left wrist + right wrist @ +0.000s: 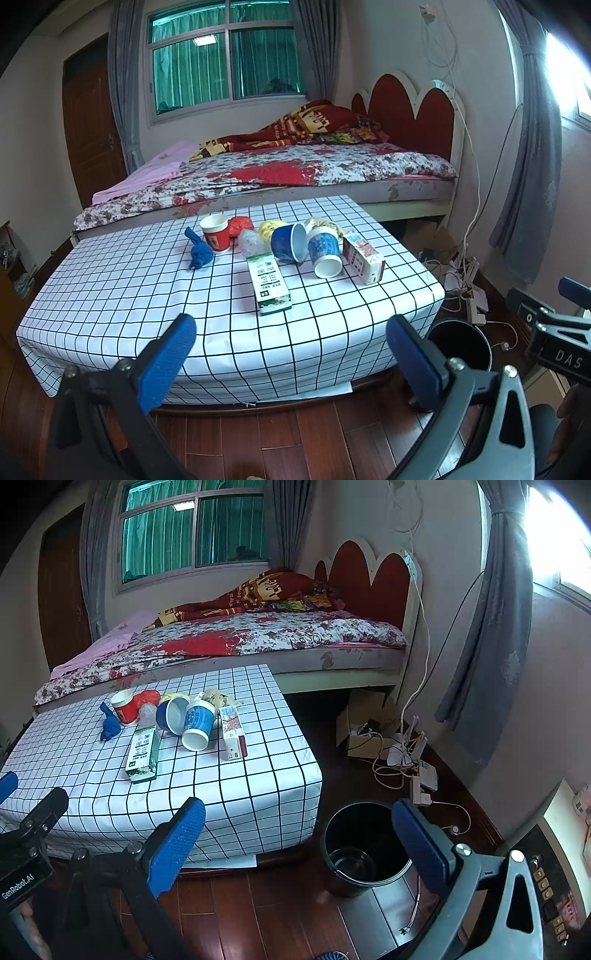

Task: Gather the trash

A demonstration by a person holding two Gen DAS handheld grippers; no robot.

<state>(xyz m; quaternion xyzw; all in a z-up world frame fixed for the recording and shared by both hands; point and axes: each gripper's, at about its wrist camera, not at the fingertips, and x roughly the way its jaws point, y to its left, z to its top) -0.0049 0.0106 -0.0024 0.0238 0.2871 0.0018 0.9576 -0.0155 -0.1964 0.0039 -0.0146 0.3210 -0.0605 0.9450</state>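
Both claws are spread wide and holding nothing. The left claw (291, 334) sits low in its frame, blue dimpled pads (168, 360) on black arms; the arms run off the bottom edge, so the hand behind them is out of sight. Same deal with the right claw (299, 818), over the wood floor (266, 915) at the bottom of its frame.

The bin (364, 849) is round, black and glossy inside, standing on the floor just past the table's right corner, lower middle of the right view. In the left view the right pad covers part of it.

The trash sits in a clump at frame centre on the table (110, 295), which is low and wrapped in white cloth with a black grid: a green carton (269, 284) lying flat, a red carton (364, 260), a red cup (215, 232) upright, a blue bowl (288, 242) and a blue cup (325, 254) tipped over, and a blue wad (199, 253). The red, yellow and clear stuff behind them is too bunched up to make out.

Behind is a bed (295, 170) with a floral quilt and a scalloped red headboard. A tangle of cables (402, 757) lies at the right.
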